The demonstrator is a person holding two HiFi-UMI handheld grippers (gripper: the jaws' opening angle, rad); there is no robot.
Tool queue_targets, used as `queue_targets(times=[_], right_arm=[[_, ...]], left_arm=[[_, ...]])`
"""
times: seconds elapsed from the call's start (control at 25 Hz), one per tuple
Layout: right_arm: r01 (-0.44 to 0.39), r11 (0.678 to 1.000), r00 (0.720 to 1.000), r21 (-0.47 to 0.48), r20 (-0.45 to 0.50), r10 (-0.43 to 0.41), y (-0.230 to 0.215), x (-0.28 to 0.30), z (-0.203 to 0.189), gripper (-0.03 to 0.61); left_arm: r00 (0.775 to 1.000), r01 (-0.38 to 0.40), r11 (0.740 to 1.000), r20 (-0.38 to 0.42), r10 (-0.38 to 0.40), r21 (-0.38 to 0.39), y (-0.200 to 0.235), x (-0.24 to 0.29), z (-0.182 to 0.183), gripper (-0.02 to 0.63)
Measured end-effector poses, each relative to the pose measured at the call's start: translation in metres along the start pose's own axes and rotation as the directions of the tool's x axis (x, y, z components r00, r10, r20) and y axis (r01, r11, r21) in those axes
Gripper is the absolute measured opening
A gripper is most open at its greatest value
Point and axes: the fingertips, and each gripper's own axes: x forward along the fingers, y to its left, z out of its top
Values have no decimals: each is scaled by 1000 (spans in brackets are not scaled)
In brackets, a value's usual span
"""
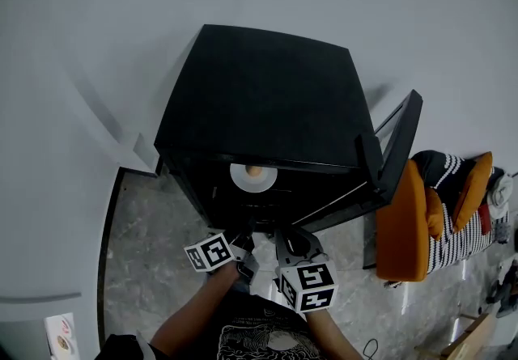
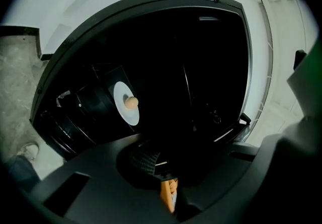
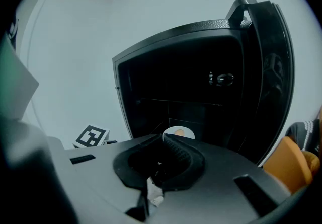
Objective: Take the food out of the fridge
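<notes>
A black mini fridge [image 1: 259,99] stands against the wall with its door [image 1: 396,148] swung open to the right. Inside, on a low shelf, a white plate [image 1: 243,180] carries a small tan round piece of food [image 1: 253,171]. Both show in the left gripper view as the plate [image 2: 121,94] and the food [image 2: 131,101], and in the right gripper view as the plate [image 3: 172,129] and the food [image 3: 180,133]. My left gripper [image 1: 243,249] and right gripper [image 1: 283,241] hover side by side just outside the fridge opening, below the plate. Each has its jaws together, with nothing held.
An orange seat with a striped cushion [image 1: 421,221] stands just right of the open door. Grey marble floor [image 1: 146,253] runs in front of the fridge, with white wall behind. The left gripper's marker cube [image 3: 91,136] shows in the right gripper view.
</notes>
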Motion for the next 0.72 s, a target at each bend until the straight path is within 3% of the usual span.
queue_targets(times=[0.24,0.48,0.72], right_arm=[[2,1000,1000,-3,-11,-2,-10,17,2,23],[9,1000,1000,-1,-22,-9,-21,35,6,23],[20,1000,999,1,-36,-20,-29,45,7,23]], left_arm=[[999,38,998,13,-38,-48,19,18,5,17],[998,26,994,68,-19,-108,44,34,22,17],[998,1,992,67,7,-130,62,46,25,39]])
